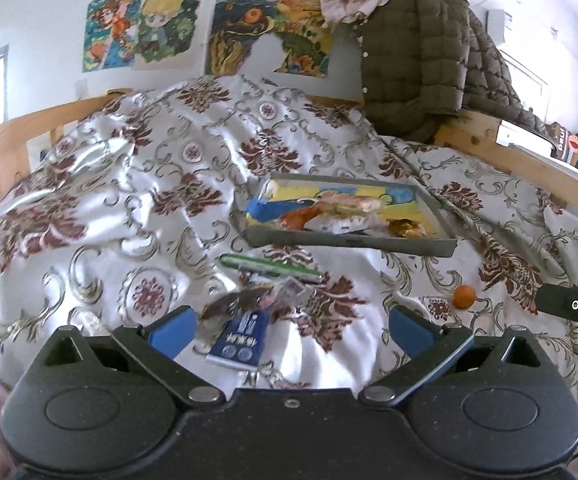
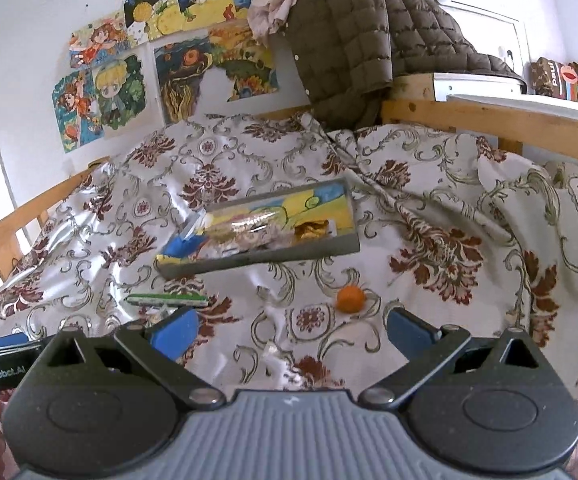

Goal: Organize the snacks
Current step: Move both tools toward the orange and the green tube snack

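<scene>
A shallow grey box (image 1: 353,242) (image 2: 273,255) lies on the patterned bed cover and holds several wrapped snacks, one in gold foil (image 1: 405,227) (image 2: 311,229). In front of it lie a green-and-white stick pack (image 1: 269,267) (image 2: 168,300), a clear crinkly packet (image 1: 249,300) and a dark blue packet (image 1: 241,340). My left gripper (image 1: 289,330) is open just above the blue packet, which lies between its fingers. A small orange ball-shaped snack (image 1: 465,297) (image 2: 351,298) sits to the right. My right gripper (image 2: 291,330) is open, just short of the orange snack.
The floral satin bed cover (image 1: 129,184) is rumpled. A wooden bed rail (image 2: 489,120) runs behind, with a brown quilted jacket (image 1: 421,56) (image 2: 361,32) draped over it. Cartoon posters (image 1: 145,28) hang on the wall. The right gripper's body (image 1: 573,306) shows at the left view's right edge.
</scene>
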A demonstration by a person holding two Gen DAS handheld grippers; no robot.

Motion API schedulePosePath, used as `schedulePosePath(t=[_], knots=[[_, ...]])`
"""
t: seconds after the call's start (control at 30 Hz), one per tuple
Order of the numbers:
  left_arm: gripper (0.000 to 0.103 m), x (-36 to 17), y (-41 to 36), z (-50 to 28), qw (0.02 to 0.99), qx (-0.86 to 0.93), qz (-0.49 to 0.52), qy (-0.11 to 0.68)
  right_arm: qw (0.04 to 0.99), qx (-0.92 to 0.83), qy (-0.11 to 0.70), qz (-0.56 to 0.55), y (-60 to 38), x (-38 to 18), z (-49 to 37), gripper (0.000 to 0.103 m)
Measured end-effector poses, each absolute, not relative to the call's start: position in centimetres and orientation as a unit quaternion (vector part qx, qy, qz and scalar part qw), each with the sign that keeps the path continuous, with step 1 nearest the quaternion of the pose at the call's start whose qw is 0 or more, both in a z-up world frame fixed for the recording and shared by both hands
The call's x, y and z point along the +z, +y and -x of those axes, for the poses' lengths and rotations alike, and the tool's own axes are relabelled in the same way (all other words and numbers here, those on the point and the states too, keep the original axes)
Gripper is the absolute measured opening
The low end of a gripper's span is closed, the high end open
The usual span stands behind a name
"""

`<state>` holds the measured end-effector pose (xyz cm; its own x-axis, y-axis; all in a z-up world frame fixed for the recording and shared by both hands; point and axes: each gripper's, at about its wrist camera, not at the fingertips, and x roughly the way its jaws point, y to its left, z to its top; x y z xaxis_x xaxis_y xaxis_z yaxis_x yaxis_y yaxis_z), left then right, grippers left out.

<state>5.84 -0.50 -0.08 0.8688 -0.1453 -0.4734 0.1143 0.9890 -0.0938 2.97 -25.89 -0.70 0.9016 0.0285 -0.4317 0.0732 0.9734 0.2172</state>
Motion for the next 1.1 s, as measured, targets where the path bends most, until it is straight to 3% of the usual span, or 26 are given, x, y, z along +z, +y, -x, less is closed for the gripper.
schedulePosePath(t=[1.1], knots=[[0.102,-0.3,0.0,-4.5,0.957,-0.061,0.038,0.281,0.957,-0.009,0.277,-0.082,-24.1,-1.0,-1.9,0.103]])
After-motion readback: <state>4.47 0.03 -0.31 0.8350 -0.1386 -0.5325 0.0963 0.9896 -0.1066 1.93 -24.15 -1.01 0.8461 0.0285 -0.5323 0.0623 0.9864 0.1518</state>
